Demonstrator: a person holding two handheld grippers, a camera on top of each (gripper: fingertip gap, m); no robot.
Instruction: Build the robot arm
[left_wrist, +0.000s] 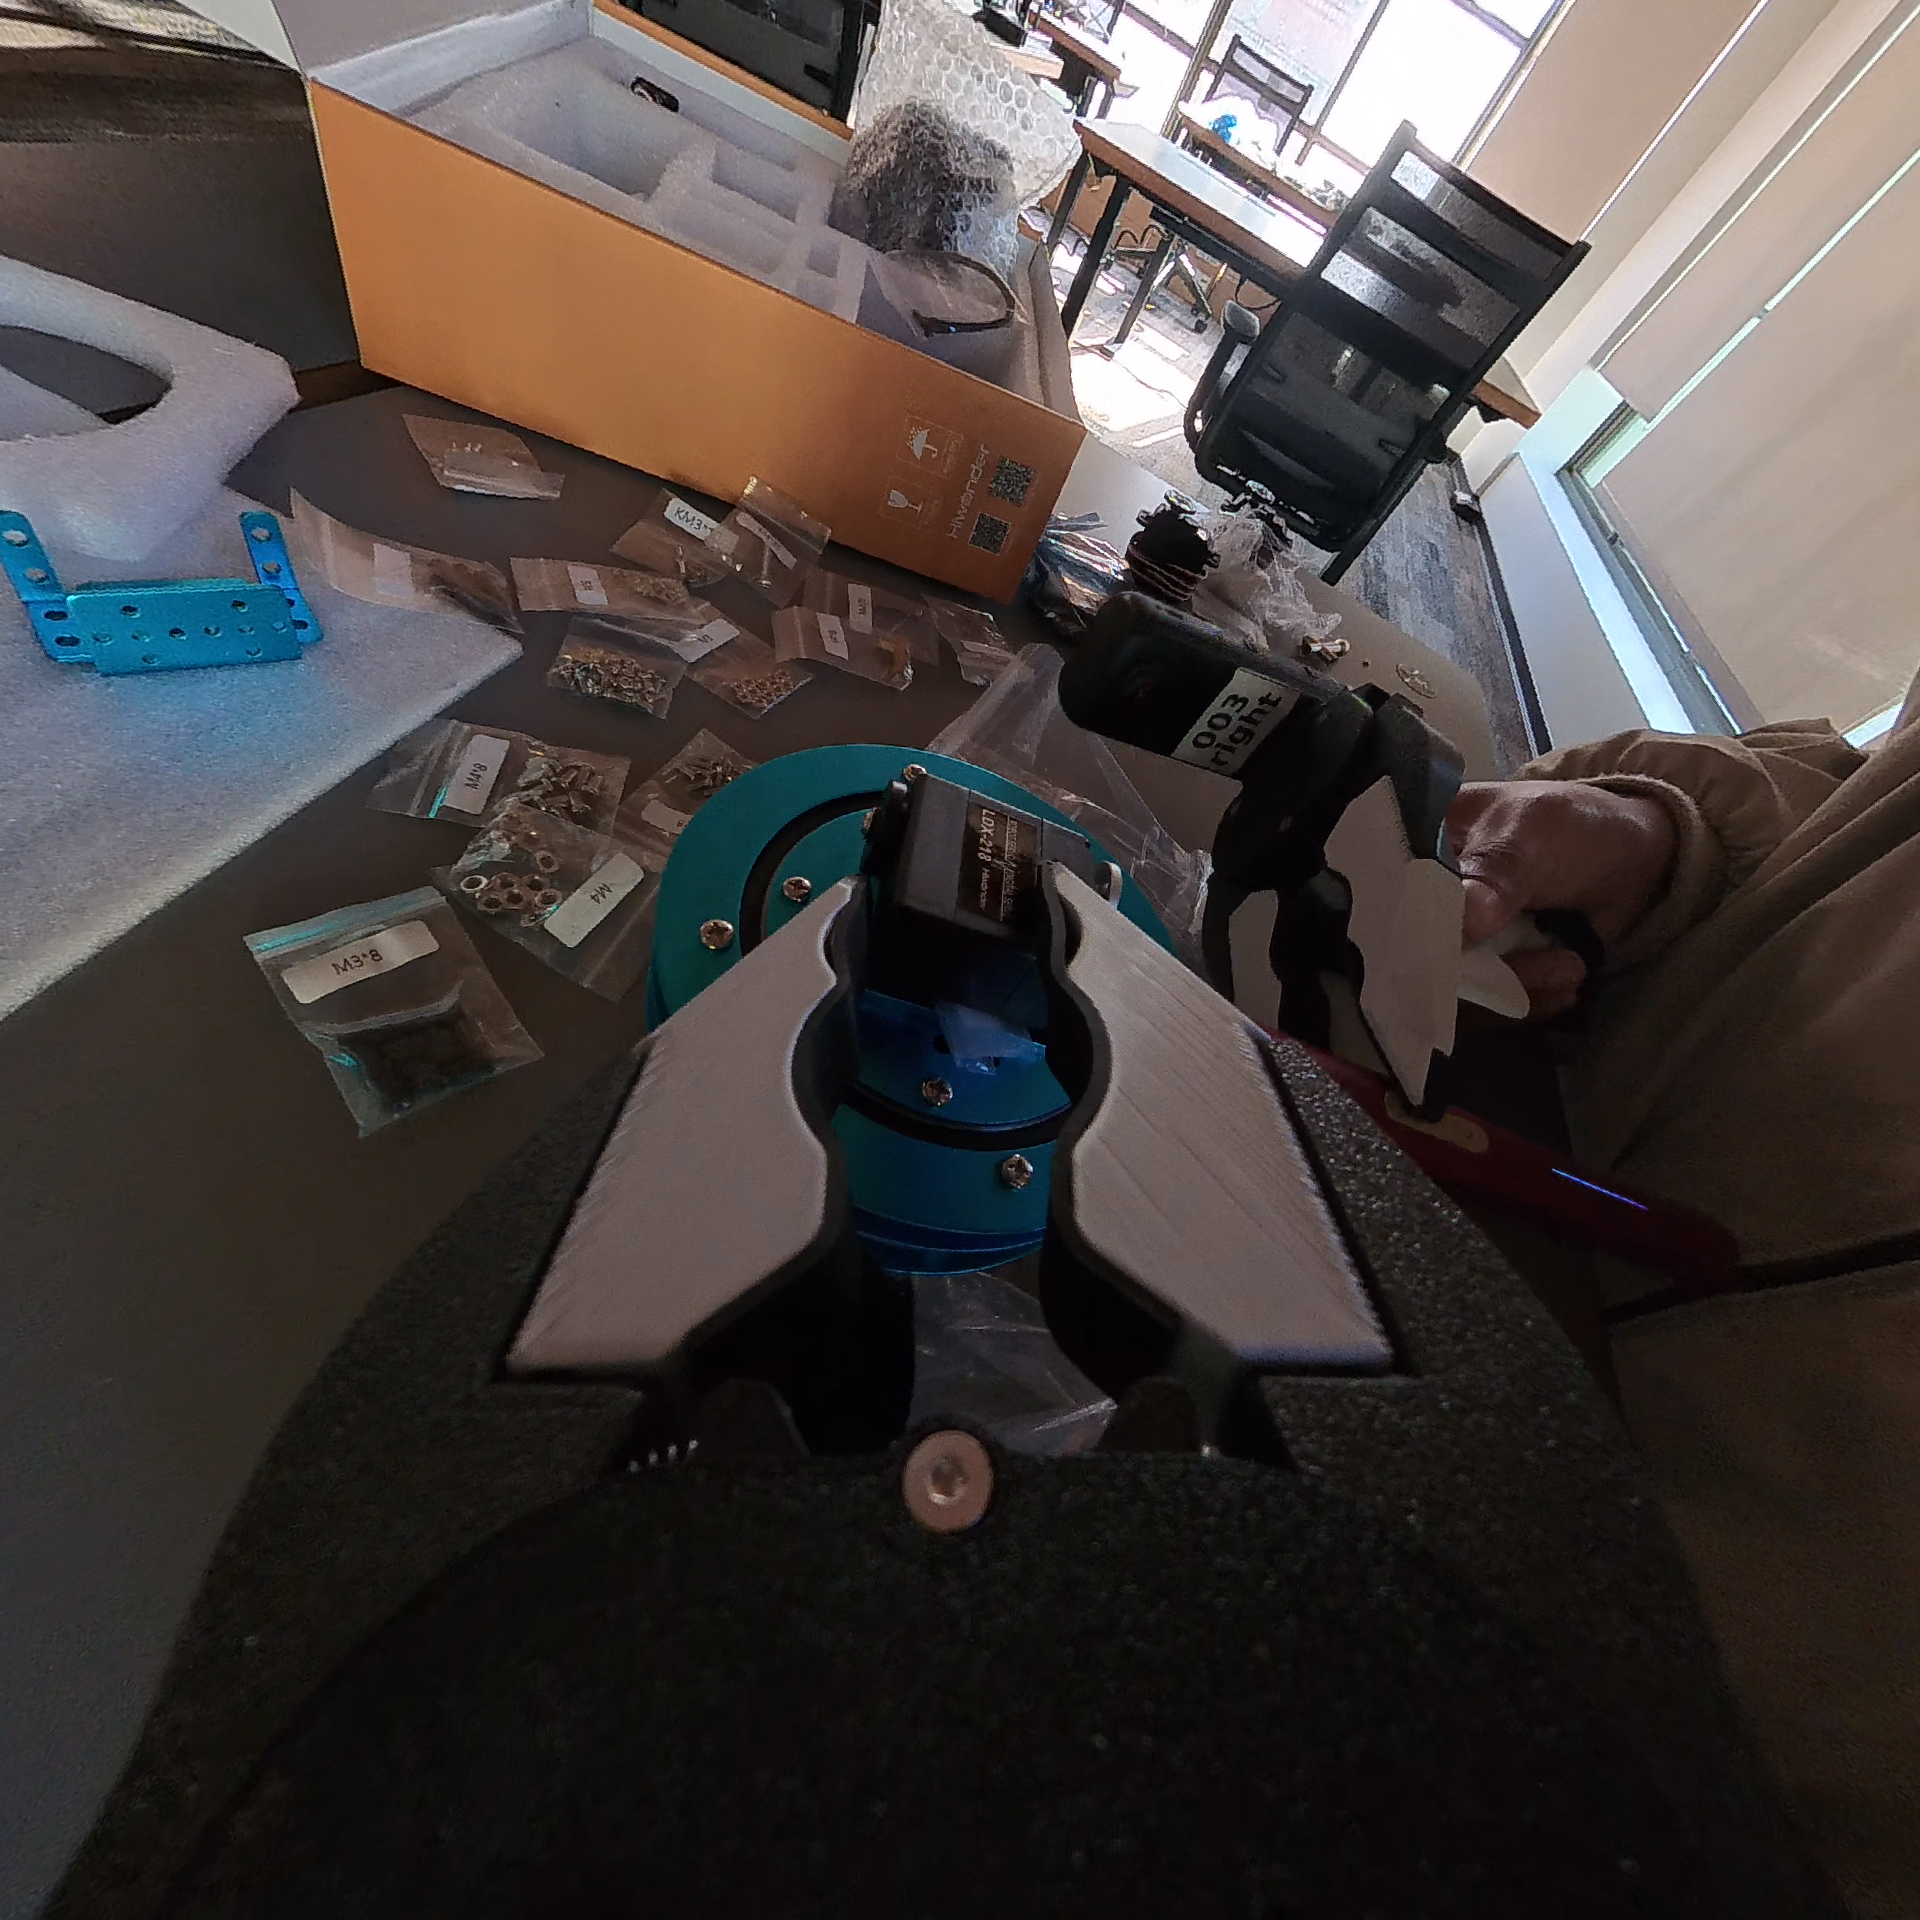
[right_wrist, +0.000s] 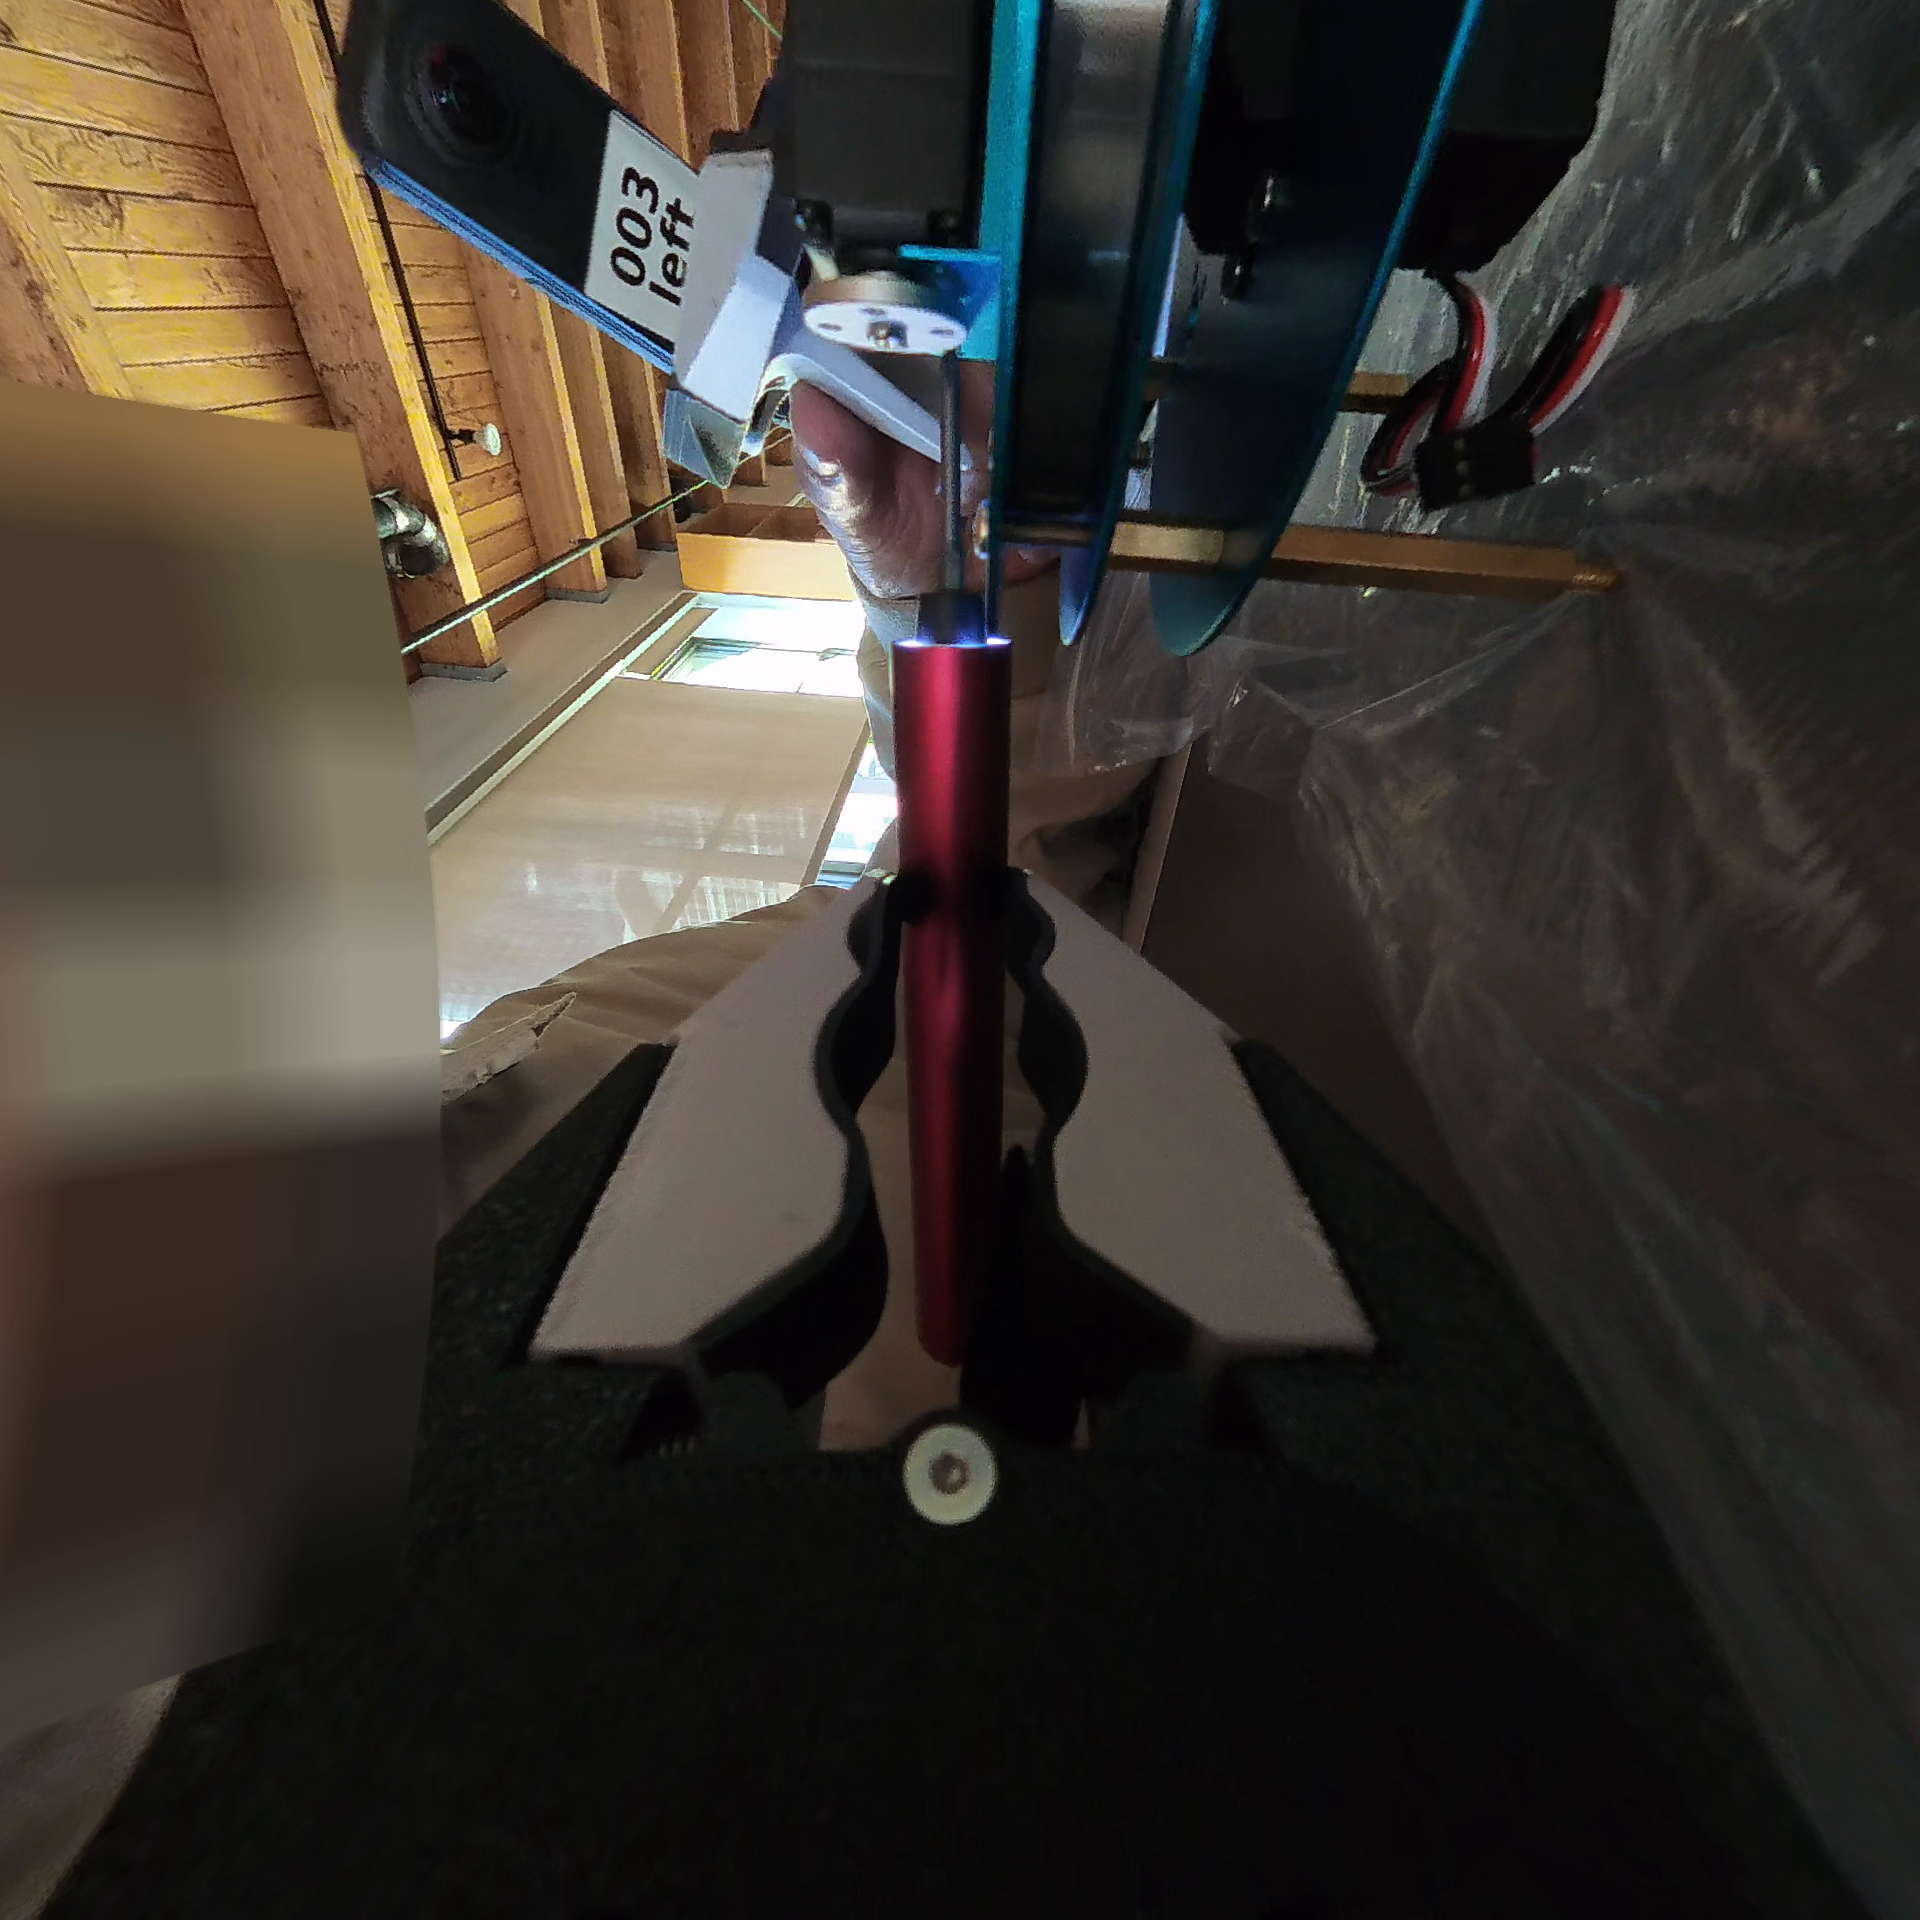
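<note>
Left wrist view: left gripper (left_wrist: 951, 894) clamped on a black servo (left_wrist: 961, 847), 1 finger on each flank. The servo sits on top of a blue round base (left_wrist: 940, 1101) of stacked metal plates with screw heads showing; gripping the servo likely steadies the whole assembly above the dark table (left_wrist: 187, 1195). Clear bags of screws and nuts (left_wrist: 551, 873) lie spread just beyond the base, within reach, each with a white label. A blue U-bracket (left_wrist: 156, 608) rests on white foam (left_wrist: 125, 748) to the far left. An open orange box (left_wrist: 665, 343) with foam insert stands behind. The right gripper (left_wrist: 1392, 997) comes in from the right side, held by a hand (left_wrist: 1548, 873), with a red tool (left_wrist: 1527, 1184) under it.

Right wrist view: right gripper (right_wrist: 951, 894) closed on a red electric screwdriver (right_wrist: 951, 987), barrel running along the fingers so the bit (right_wrist: 950, 468) points straight ahead. Lit ring at the barrel's front. The bit tip lies at the edge of the blue plates (right_wrist: 1003, 260); whether it sits in a screw head I cannot tell. Brass standoffs (right_wrist: 1351, 566) join 2 plates. A red, white and black servo cable (right_wrist: 1475, 416) hangs loose. Clear plastic sheet (right_wrist: 1621, 831) to the right
</note>
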